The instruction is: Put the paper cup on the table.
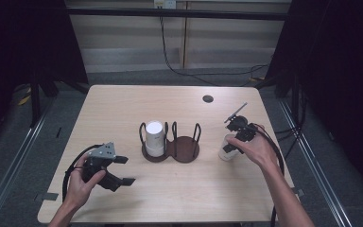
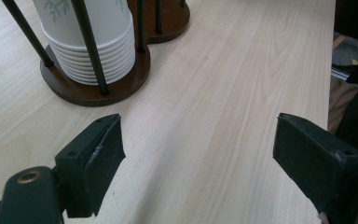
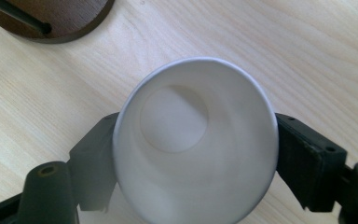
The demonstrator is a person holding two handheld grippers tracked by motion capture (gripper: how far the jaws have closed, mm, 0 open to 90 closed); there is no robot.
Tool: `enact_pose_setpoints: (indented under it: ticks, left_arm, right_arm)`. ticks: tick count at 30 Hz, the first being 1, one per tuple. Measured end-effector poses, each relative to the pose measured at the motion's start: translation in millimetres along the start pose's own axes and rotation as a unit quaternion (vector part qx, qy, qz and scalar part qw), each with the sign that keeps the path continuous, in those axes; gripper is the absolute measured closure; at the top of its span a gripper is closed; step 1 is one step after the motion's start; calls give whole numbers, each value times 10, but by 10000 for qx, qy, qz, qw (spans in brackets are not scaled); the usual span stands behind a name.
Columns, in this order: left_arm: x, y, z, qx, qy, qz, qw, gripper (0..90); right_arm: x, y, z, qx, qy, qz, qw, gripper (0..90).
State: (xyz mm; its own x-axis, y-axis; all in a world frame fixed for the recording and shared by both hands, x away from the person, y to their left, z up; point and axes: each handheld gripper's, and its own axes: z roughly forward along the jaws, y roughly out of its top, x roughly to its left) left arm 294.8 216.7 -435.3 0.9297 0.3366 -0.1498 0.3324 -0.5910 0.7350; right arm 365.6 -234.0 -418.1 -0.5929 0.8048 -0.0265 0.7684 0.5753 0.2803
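Observation:
A white paper cup [image 3: 191, 140] stands on the table [image 1: 123, 104] right of the holder, its open mouth facing the right gripper view. My right gripper [image 3: 196, 158] reaches down around the paper cup [image 1: 226, 152], with a black pad against each side of it. A stack of white cups [image 1: 154, 137] fills the left ring of the dark wooden holder [image 1: 185, 150]; its right ring is bare. My left gripper [image 1: 125, 170] rests near the front left of the table, jaws wide open and nothing between them. In the left gripper view the stack of cups [image 2: 93, 42] stands ahead of that left gripper [image 2: 198, 158].
A small dark round hole [image 1: 208, 98] sits in the tabletop at the back right. The holder's thin black posts [image 2: 89, 46] rise around the stack. The table's right edge [image 2: 332, 70] lies close to the left gripper's right jaw. Cables run across the floor behind the table.

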Motion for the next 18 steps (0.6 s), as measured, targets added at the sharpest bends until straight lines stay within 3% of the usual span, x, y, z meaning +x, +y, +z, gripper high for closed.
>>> enact_pose_setpoints:
  ticks: [8,15,18]
  left_arm:
    - [2,-1,-9,-7,12,6,10000,161]
    - [-2,3,-2,11,14,7,10000,161]
    - [1,2,-1,24,30,3,10000,161]
  right_arm:
    - [6,-3,28,-51,49,60,10000,192]
    - [6,-35,66,-84,226,148,9996,161]
    - [3,-48,63,-201,265,111,9994,153]
